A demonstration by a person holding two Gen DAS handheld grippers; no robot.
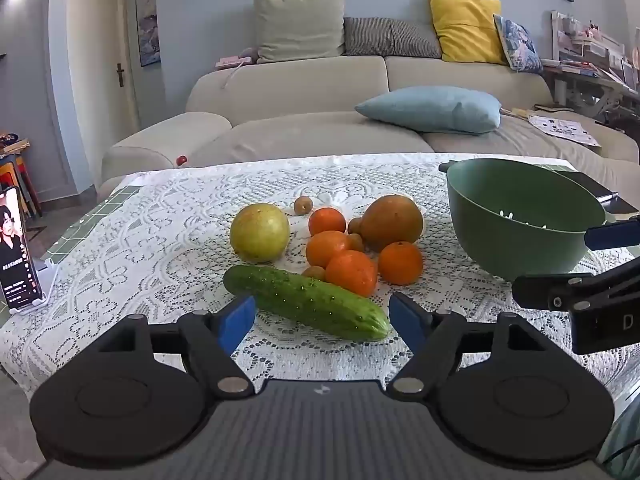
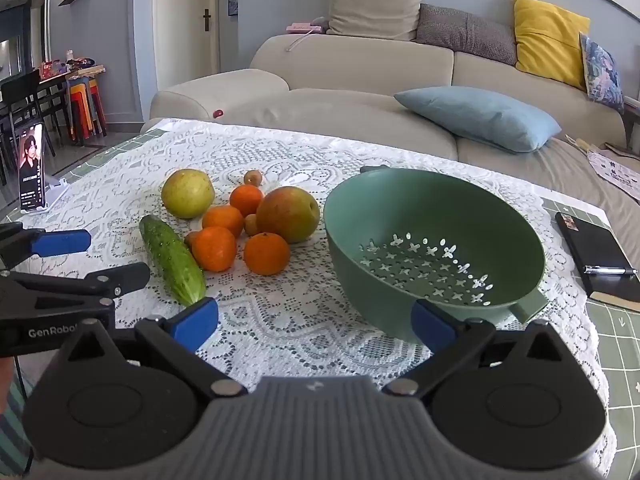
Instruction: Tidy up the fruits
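A pile of fruit lies on the lace tablecloth [image 1: 160, 240]: a cucumber [image 1: 306, 302] [image 2: 172, 260] in front, a yellow-green pear [image 1: 259, 233] [image 2: 187, 193], a brownish pear [image 1: 392, 222] [image 2: 288, 214], several oranges [image 1: 352, 272] [image 2: 266, 253] and a few small brown fruits [image 1: 303, 205]. An empty green colander [image 1: 516, 220] [image 2: 432, 240] stands to the right. My left gripper [image 1: 322, 316] is open just in front of the cucumber. My right gripper [image 2: 316, 320] is open, in front of the colander's near rim.
A phone on a stand [image 1: 16, 248] [image 2: 32, 172] is at the table's left edge. A black notebook with a pen [image 2: 600, 260] lies right of the colander. A sofa with cushions [image 1: 320, 92] is behind the table.
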